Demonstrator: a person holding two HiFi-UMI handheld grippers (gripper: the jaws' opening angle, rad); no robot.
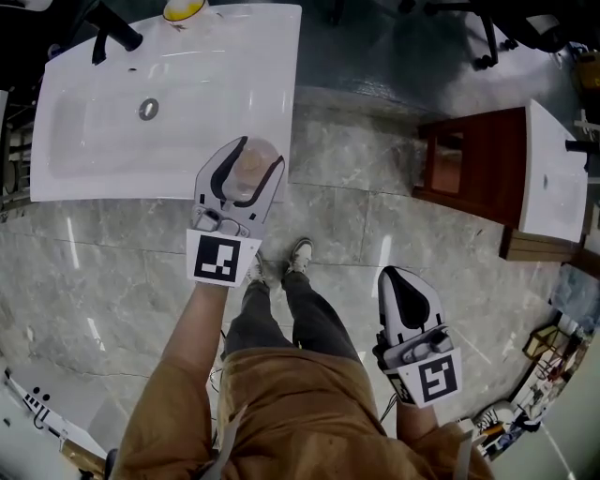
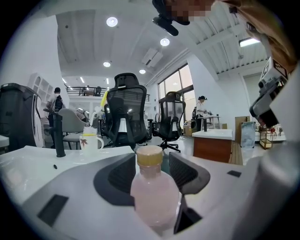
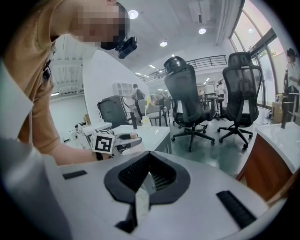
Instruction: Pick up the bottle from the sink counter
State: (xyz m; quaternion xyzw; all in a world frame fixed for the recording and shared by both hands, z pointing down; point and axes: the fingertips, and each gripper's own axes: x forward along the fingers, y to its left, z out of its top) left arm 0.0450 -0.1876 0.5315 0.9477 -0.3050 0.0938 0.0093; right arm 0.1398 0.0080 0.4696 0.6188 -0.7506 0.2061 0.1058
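At the front right corner of the white rectangular sink counter (image 1: 187,112), the small clear plastic bottle of pale pink liquid with a yellow cap (image 2: 154,190) is standing upright. The left gripper (image 1: 257,155) is reaching around it, its jaws standing wide apart on either side of the bottle's body. The right gripper (image 1: 397,274) is hanging low over the grey stone floor (image 1: 375,187), well apart, its jaws pressing together on nothing.

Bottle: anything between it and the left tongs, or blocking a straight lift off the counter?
Nothing visible does. The bottle already stands between the open left tongs at the near corner of the sink counter, with nothing else between them. The mug and faucet stand at the far edge, away from a lift.
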